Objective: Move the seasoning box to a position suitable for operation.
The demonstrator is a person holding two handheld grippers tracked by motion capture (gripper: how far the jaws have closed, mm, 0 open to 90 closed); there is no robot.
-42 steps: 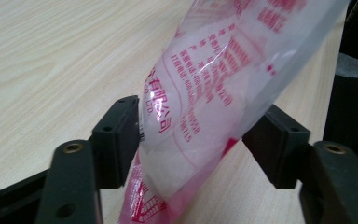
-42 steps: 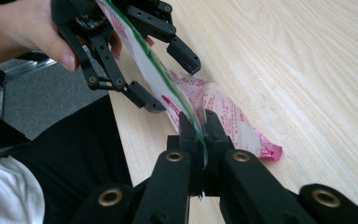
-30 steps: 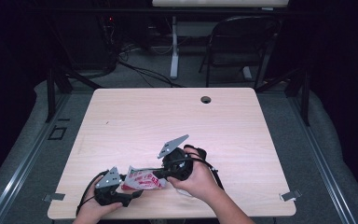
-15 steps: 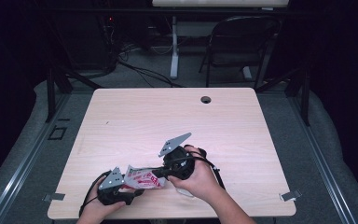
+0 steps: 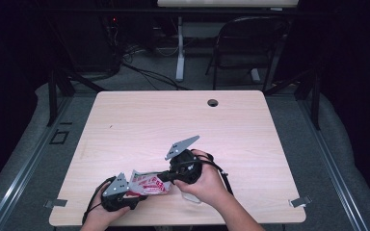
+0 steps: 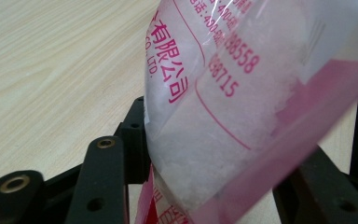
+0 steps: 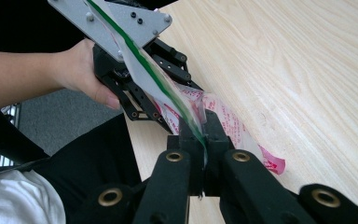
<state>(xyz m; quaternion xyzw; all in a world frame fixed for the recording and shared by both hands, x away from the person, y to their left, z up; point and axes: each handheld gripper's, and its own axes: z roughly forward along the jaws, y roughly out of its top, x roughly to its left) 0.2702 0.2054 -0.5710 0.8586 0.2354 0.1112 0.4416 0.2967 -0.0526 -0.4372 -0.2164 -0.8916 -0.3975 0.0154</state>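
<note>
right gripper (image 7: 204,140) clamped tight on the green-striped top edge of the plastic bag (image 5: 147,183), holding it just above the table (image 5: 183,120) near the front edge. left gripper (image 5: 125,195) just been closing, jaws on either side of the bag's fat bottom end, can't tell if actually pressing it. full of white stuff, pink print: "co., ltd.", chinese characters, digits "98558" and "98715".

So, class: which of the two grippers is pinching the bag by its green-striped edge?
The right gripper: its jaws are shut on the bag's green-striped edge; the left gripper straddles the filled, pink-printed end.
</note>
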